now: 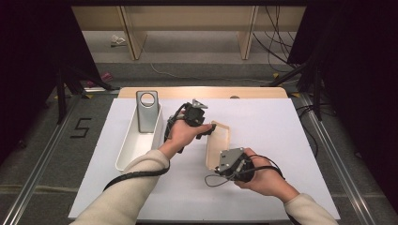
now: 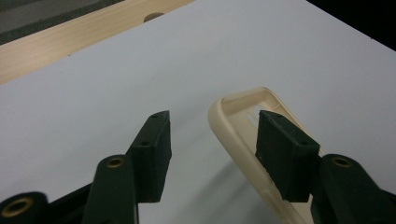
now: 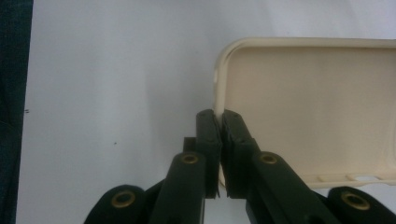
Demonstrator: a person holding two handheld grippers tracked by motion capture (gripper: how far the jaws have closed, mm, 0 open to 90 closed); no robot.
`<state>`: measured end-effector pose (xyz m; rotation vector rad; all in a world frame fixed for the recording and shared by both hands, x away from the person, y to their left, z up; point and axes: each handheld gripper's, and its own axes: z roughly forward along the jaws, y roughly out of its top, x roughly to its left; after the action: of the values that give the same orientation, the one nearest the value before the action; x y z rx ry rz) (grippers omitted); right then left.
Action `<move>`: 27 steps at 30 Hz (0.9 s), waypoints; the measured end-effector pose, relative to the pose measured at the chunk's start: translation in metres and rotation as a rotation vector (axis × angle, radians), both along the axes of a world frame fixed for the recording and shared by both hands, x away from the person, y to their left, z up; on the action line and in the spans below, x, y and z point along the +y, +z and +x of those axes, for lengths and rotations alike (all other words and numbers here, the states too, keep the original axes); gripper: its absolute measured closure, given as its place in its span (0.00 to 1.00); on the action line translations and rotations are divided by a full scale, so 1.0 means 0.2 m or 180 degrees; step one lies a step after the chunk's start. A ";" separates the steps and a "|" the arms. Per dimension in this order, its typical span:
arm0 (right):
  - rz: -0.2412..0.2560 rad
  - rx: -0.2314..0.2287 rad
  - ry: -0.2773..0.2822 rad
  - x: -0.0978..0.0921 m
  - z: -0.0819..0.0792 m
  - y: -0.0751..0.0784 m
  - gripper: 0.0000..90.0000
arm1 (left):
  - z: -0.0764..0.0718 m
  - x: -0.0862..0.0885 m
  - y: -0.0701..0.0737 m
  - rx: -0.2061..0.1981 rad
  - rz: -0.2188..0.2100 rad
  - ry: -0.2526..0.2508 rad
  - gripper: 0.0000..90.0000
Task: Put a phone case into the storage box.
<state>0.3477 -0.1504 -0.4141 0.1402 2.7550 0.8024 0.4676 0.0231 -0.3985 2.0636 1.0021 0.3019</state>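
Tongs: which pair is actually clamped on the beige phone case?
The right tongs: their jaws are pinched shut on the side wall of the beige phone case. The left tongs stand open, astride the wall near its other end.

Case (image 1: 218,143): near end hidden under right gripper (image 1: 220,168) in high view; far corner behind left gripper (image 1: 209,130). In right gripper view case (image 3: 317,112) cut by right edge, low rim partly behind jaws. In left gripper view case (image 2: 233,126) runs off bottom edge, one side behind right-hand jaw.

Phone (image 1: 147,111) in tray (image 1: 126,152): lower end hidden by tray wall; surface detail too small to tell.

Small litter on far floor (image 1: 118,41): too small to identify.

Table (image 1: 263,126) near edge covered by sleeves.
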 end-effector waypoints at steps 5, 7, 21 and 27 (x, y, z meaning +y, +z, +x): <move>-0.0007 -0.0002 0.0012 0.00 0.00 0.00 0.97 | 0.01 -0.01 -0.01 0.0137 -0.0012 0.0014 0.56; -0.0002 -0.0035 0.0009 0.00 0.00 0.00 0.97 | 0.01 -0.02 -0.01 0.0180 -0.0010 0.0026 0.58; -0.0041 0.0009 0.0009 0.01 0.00 -0.01 0.97 | 0.01 -0.03 -0.01 0.0389 -0.0197 0.0137 0.77; -0.0073 0.0006 0.0012 0.02 0.00 -0.01 0.97 | -0.01 -0.03 0.02 0.0354 -0.0411 0.0187 0.83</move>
<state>0.3475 -0.1468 -0.4168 0.1313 2.7658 0.7719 0.4659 0.0174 -0.3954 1.9541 1.1214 0.1495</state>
